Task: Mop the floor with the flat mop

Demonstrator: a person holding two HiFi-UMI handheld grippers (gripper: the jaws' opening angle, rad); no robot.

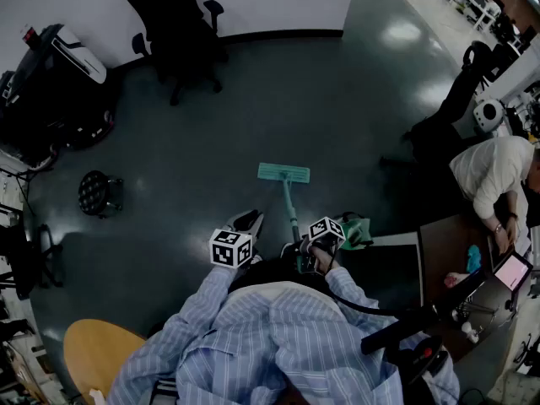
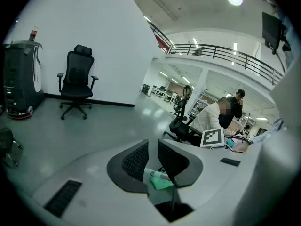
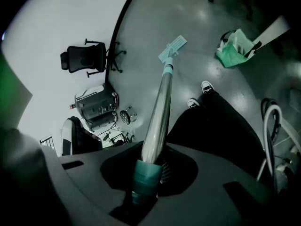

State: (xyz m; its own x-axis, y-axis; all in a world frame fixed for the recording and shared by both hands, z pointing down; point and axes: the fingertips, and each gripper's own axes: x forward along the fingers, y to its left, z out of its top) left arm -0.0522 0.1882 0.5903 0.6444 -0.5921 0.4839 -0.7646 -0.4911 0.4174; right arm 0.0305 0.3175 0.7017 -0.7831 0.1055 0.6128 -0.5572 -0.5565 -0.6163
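Right gripper (image 3: 151, 167) clamps shiny mop pole (image 3: 158, 112) (teal sleeve (image 3: 144, 182)); left gripper (image 2: 152, 160) jaws parted; flat teal mop head (image 1: 283, 173)

Left hand-held gripper (image 2: 153, 160) jaws slightly apart, empty, right hand-held gripper (image 3: 148, 171) clamped on mop handle (image 3: 157, 121), both near the torso

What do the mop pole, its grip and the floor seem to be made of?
The pole is likely metal: smooth and silvery, with a bright streak along it. The grip is probably teal plastic or rubber with a matte look; I can't tell which. The floor looks like a hard, seamless, glossy grey coating, perhaps epoxy, with bright light reflections.
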